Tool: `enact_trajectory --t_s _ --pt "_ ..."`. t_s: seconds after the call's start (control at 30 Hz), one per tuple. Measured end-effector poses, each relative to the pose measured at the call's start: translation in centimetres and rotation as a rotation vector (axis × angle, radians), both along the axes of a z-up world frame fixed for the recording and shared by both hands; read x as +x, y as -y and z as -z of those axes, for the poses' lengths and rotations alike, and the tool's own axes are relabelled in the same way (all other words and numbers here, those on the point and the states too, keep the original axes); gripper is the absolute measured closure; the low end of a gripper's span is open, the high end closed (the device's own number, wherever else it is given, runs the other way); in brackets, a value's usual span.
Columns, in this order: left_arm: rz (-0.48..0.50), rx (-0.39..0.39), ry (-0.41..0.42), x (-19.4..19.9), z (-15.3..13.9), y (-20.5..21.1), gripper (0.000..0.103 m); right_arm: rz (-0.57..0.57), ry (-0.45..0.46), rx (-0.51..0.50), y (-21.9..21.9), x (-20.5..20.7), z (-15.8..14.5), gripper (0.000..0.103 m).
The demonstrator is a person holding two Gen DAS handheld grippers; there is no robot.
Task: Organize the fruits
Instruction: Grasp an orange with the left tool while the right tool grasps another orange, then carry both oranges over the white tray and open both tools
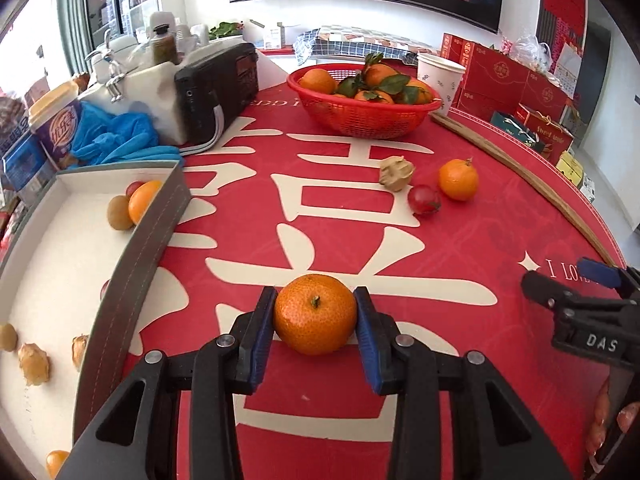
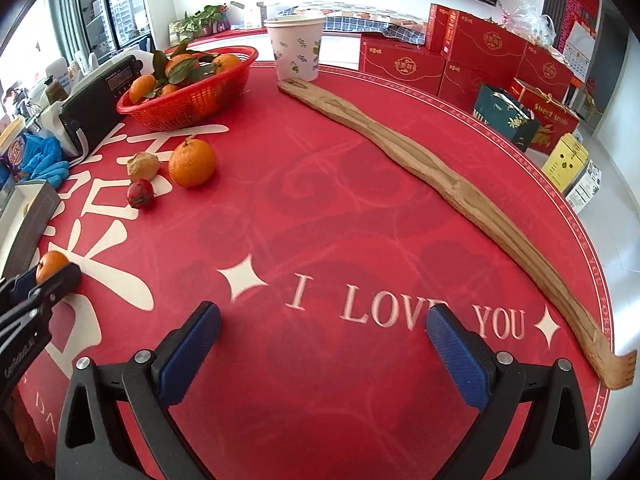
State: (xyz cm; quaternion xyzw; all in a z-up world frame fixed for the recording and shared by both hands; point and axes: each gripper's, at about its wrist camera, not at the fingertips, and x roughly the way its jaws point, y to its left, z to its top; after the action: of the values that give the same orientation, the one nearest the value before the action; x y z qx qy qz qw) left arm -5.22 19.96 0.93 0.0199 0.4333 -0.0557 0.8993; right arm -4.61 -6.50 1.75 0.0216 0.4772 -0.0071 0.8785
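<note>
Bright daylight (window glare), sharp, fisheye-warped edges

Hidden, cropped and unreadable parts of the fruit scene

In the left wrist view the grey tray (image 1: 132, 256) runs off the frame at nine o'clock, and its near wall hides part of an orange fruit (image 1: 143, 201) and a small red one (image 1: 133, 189) at ten o'clock; another orange piece (image 1: 56, 463) is cut by the edge at seven o'clock. The right tool (image 1: 560, 284) is cropped at three o'clock, its far finger mostly hidden. In the right wrist view the left tool (image 2: 50, 276) covers most of its mandarin (image 2: 51, 265) at nine o'clock. Leaves bury several fruits in the red basket (image 1: 360, 120).
</note>
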Motion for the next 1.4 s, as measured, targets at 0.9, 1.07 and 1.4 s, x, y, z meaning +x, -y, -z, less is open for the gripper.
enact_trajectory --t_s 0.9,1.07,1.4 --pt "0.029 0.008 0.003 -0.3 0.1 -1.1 0.061 -0.099 0.062 0.100 -5.7 4.7 -0.9 0.066" --pt "0.029 0.009 0.003 -0.4 0.1 -1.1 0.061 -0.097 0.077 0.163 -4.9 0.8 -0.9 0.066" --pt "0.029 0.009 0.003 -0.3 0.1 -1.1 0.061 -0.128 0.094 0.180 -5.4 -0.5 -1.4 0.066"
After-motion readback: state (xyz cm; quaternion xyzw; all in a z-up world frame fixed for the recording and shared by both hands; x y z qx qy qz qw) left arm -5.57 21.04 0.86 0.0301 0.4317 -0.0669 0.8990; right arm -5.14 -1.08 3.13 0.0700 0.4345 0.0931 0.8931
